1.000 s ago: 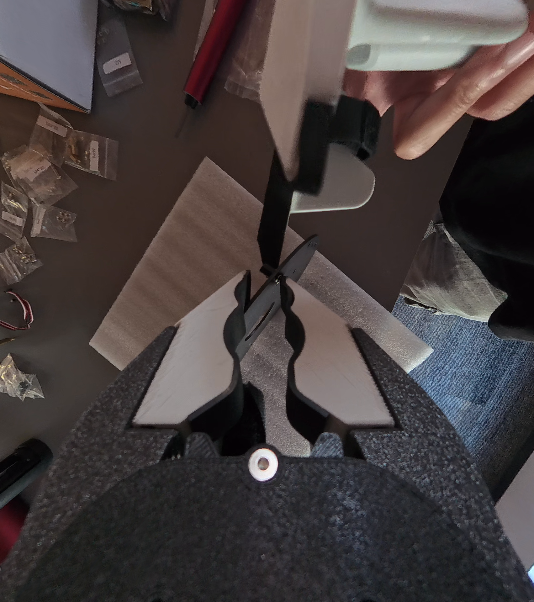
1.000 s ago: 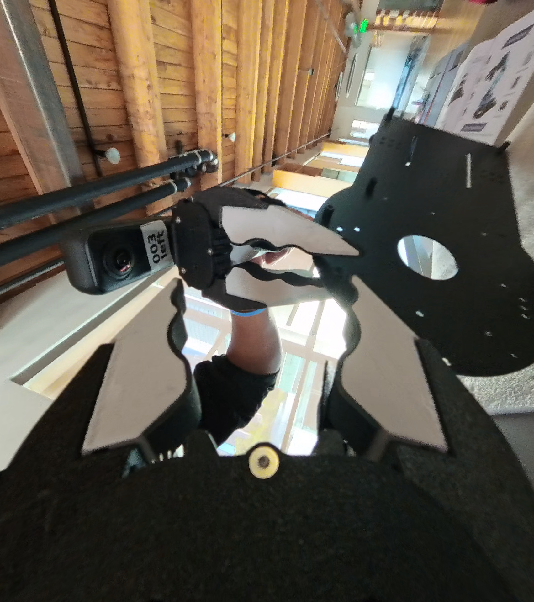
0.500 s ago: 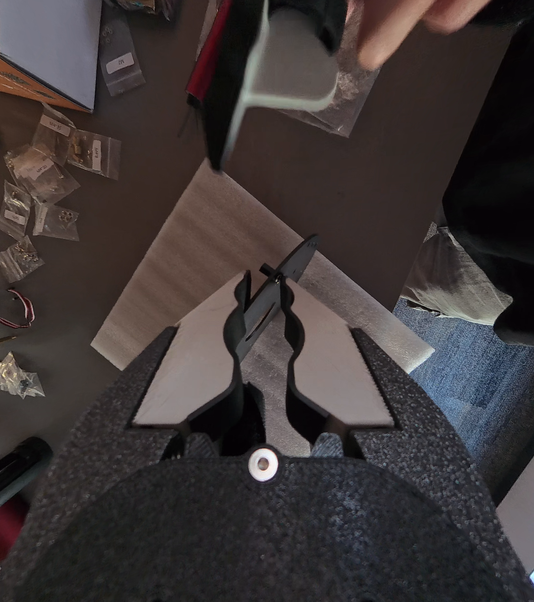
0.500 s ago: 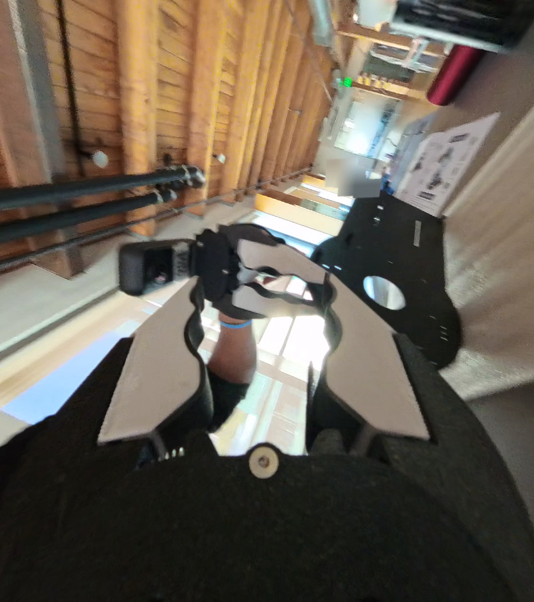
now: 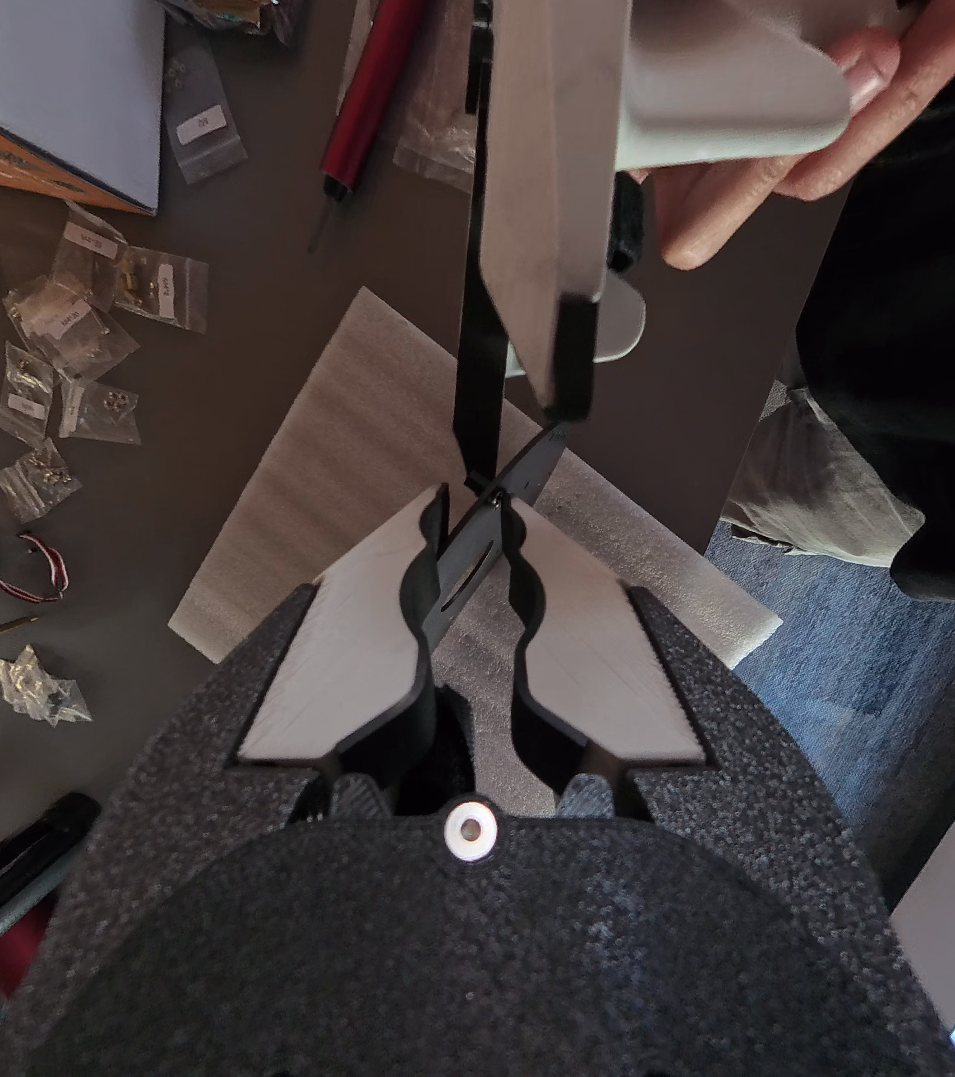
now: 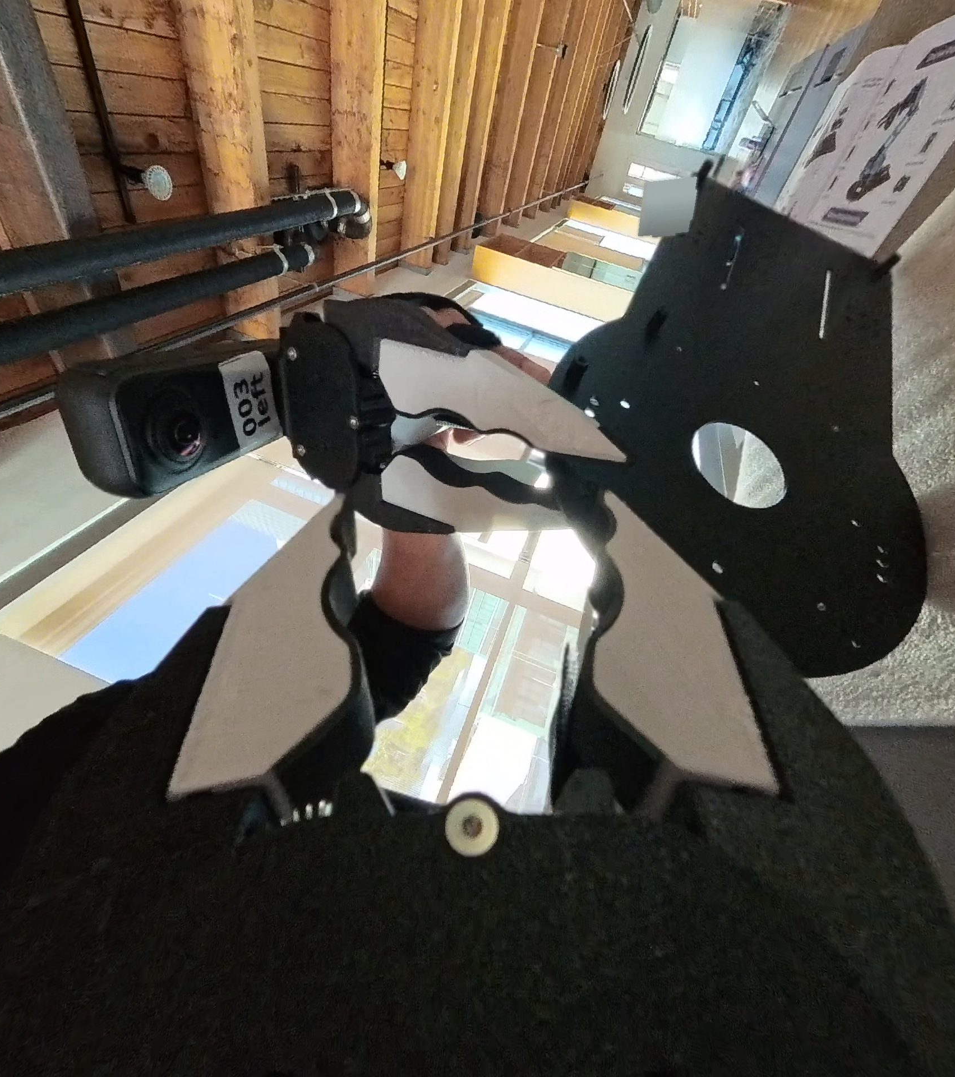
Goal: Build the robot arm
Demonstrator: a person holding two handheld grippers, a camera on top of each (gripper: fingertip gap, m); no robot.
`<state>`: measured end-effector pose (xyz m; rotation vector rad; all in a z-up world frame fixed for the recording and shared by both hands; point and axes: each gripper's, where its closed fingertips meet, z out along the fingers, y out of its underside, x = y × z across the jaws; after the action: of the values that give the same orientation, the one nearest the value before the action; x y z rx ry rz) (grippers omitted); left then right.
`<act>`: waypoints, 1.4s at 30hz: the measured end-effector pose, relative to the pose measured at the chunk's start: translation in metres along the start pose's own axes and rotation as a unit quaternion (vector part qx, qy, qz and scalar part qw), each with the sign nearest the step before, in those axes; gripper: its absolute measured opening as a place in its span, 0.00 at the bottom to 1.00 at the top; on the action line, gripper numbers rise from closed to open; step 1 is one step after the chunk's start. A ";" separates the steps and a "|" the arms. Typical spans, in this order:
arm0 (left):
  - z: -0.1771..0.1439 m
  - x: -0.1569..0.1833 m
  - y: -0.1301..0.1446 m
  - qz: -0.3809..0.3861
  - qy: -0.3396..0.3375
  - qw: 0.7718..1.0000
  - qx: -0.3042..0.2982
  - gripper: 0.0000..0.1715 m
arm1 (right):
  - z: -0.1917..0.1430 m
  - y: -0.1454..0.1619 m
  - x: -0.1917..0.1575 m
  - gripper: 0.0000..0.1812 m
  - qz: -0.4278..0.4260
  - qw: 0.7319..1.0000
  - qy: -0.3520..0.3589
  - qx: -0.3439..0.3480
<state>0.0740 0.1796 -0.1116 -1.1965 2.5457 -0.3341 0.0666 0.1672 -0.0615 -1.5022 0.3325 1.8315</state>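
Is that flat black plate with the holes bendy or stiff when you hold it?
Probably stiff: the left gripper pinches only one edge of the black plate, yet it stays flat, with no visible droop. It looks thin with a big round hole, so likely light. Its smooth face might slip.

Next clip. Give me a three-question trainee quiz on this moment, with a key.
1. True or false: the left gripper is shut on the edge of the black plate.
2. Multiple choice: the right gripper is A) open, B) shut on a red tube, C) out of view.
3. Fill in: the white sheet lying on the table below the plate is made of ____.
Key: 1 true; 2 A; 3 foam.
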 end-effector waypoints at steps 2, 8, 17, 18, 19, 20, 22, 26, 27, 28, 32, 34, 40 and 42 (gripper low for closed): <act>0.000 0.000 0.001 -0.003 0.001 1.000 -0.003 0.10 | -0.006 0.002 -0.001 0.40 0.002 1.000 -0.005 0.003; -0.001 0.001 0.001 -0.005 -0.002 1.000 0.003 0.10 | -0.018 -0.008 0.011 0.40 -0.007 0.999 0.038 0.038; 0.000 0.000 0.001 -0.006 0.000 1.000 0.000 0.10 | 0.001 -0.004 0.003 0.41 0.039 0.999 -0.007 0.031; 0.000 0.000 0.001 -0.005 0.001 1.000 0.000 0.10 | 0.000 -0.004 0.002 0.41 0.043 0.999 -0.009 0.032; 0.000 0.000 0.000 -0.004 0.001 1.000 0.001 0.10 | 0.000 -0.005 0.002 0.41 0.046 0.998 -0.008 0.032; 0.001 -0.001 0.000 -0.003 0.001 1.000 0.002 0.10 | 0.000 -0.004 0.002 0.41 0.046 0.999 -0.007 0.029; 0.000 0.000 0.000 -0.002 0.001 1.000 0.004 0.10 | 0.000 -0.004 0.001 0.42 0.043 0.999 -0.003 0.022; 0.000 0.002 0.000 0.002 0.000 1.000 0.006 0.10 | 0.000 -0.002 0.001 0.41 0.048 0.999 -0.004 0.021; 0.000 0.002 0.000 0.002 0.000 1.000 0.007 0.10 | 0.000 -0.002 0.000 0.41 0.052 0.998 -0.004 0.023; 0.000 0.002 0.000 0.002 0.000 1.000 0.007 0.10 | 0.000 -0.001 0.000 0.41 0.049 0.999 -0.001 0.021; -0.001 0.003 0.001 0.004 -0.001 1.000 0.012 0.10 | 0.000 0.000 0.000 0.41 0.050 0.999 0.001 0.016; -0.001 0.002 0.001 0.004 -0.003 1.000 0.014 0.10 | -0.004 0.001 0.001 0.37 0.048 0.999 0.004 0.014; 0.001 -0.001 -0.001 0.000 0.005 1.000 0.013 0.10 | -0.033 0.002 0.017 0.26 -0.171 0.976 0.133 -0.001; 0.001 -0.001 -0.001 0.000 0.008 1.000 0.013 0.10 | -0.036 0.007 0.040 0.26 -0.346 0.903 0.251 -0.048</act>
<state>0.0759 0.1797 -0.1117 -1.1891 2.5469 -0.3783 0.0862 0.1551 -0.1103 -1.8460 -0.0665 0.9038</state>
